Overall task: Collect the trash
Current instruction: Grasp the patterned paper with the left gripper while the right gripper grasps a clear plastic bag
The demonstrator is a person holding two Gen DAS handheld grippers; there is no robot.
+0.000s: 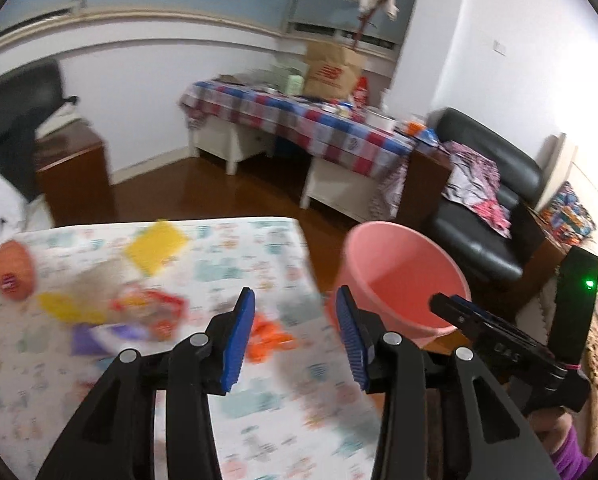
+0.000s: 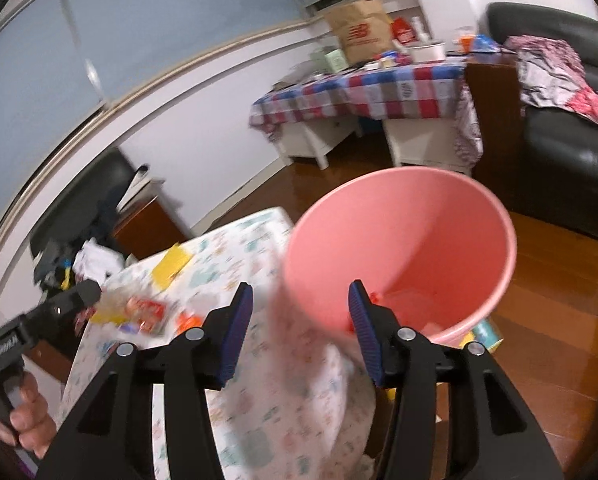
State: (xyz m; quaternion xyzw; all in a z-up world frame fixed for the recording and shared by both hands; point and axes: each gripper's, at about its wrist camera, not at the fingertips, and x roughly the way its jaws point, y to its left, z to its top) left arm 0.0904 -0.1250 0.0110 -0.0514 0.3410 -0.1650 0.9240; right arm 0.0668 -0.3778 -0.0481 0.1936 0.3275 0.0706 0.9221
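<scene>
In the left wrist view my left gripper (image 1: pixel 295 296) hangs open and empty above a table with a patterned cloth (image 1: pixel 235 248). Blurred trash lies on the cloth: a yellow sheet (image 1: pixel 157 248), a red wrapper (image 1: pixel 155 308), a purple scrap (image 1: pixel 107 336), an orange scrap (image 1: pixel 267 338) and an orange round thing (image 1: pixel 13 276). A pink bucket (image 2: pixel 411 240) stands off the table's right corner, tilted toward me. My right gripper (image 2: pixel 299 286) is open with the bucket's near wall between its fingers, untouched. Red scraps (image 2: pixel 379 296) lie inside the bucket.
A black sofa (image 1: pixel 487 208) with patterned cloths stands right of the bucket. A cluttered desk under a checked cloth (image 1: pixel 299 120) is at the far wall, a wooden cabinet (image 1: pixel 75 168) at the left. Brown wooden floor (image 2: pixel 559 300) lies around the bucket.
</scene>
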